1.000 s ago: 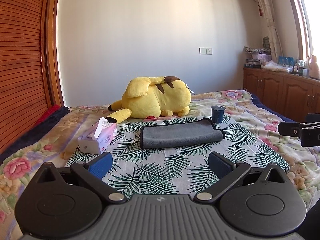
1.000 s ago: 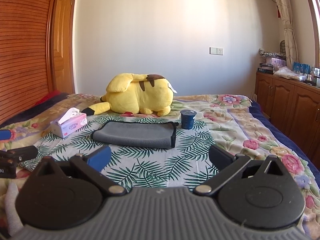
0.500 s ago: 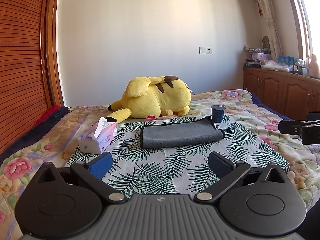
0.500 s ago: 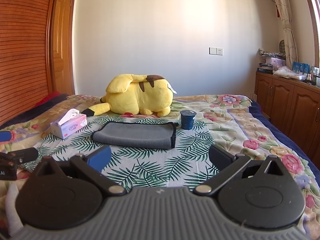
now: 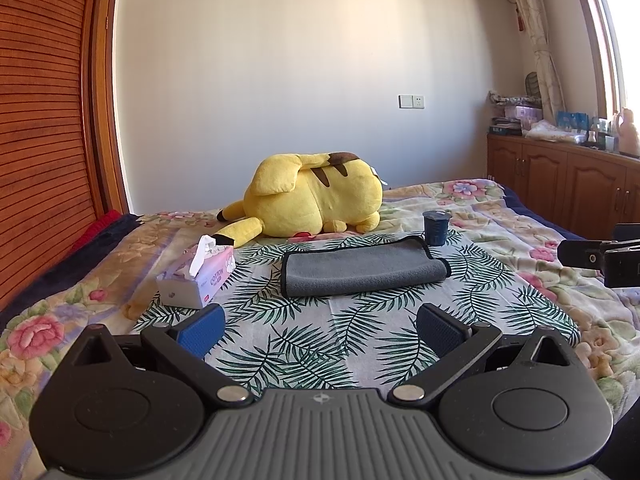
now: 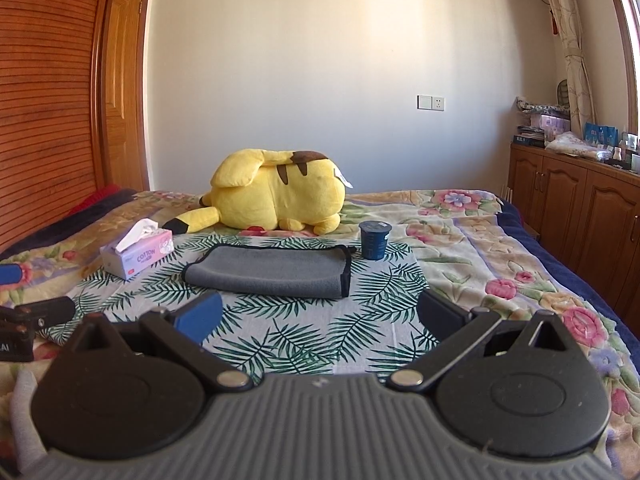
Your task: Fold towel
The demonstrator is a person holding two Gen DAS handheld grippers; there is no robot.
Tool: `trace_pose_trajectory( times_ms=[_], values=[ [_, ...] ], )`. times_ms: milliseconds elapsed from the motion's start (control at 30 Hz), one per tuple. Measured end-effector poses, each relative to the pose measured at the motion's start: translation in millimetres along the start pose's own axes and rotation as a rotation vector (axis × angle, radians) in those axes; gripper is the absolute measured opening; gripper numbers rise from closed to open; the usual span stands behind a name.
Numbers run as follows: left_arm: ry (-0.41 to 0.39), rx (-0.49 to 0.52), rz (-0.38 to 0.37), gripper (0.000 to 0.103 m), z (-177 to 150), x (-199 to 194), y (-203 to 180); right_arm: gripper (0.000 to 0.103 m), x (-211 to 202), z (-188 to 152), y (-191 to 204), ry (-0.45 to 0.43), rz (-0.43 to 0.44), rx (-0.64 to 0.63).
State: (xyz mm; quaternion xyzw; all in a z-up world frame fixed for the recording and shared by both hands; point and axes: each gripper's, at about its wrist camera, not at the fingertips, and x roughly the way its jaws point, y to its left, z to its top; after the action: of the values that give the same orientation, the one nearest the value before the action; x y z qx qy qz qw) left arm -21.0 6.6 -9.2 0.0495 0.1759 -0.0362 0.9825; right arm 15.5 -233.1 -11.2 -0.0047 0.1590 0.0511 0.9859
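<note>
Almost nothing is seen to have changed over the last second: both views are held nearly fixed, only a slight drift of the right gripper's tip is noted at the left view's edge. The grey towel [image 5: 362,272] is found lying flat, already doubled into a long strip, on the palm-leaf sheet [image 5: 320,340], between the tissue box [image 5: 200,276] and the dark cup [image 5: 436,228], in front of the yellow plush [image 5: 316,196]. The left gripper [image 5: 320,326] and right gripper [image 6: 320,316] are both held spread apart, empty, well short of the towel. No grasp is judged begun; a pause before a further fold, or a finished fold, is suggested.
</note>
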Motion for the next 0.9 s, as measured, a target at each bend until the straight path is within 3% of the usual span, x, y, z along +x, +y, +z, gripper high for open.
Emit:
trace_pose_trajectory(
  times_ms=[900],
  values=[
    [0.000,0.004,0.003,0.087,1.5,0.4,0.7,0.103,-0.3,-0.6,0.0,-0.001,0.000,-0.001]
  ],
)
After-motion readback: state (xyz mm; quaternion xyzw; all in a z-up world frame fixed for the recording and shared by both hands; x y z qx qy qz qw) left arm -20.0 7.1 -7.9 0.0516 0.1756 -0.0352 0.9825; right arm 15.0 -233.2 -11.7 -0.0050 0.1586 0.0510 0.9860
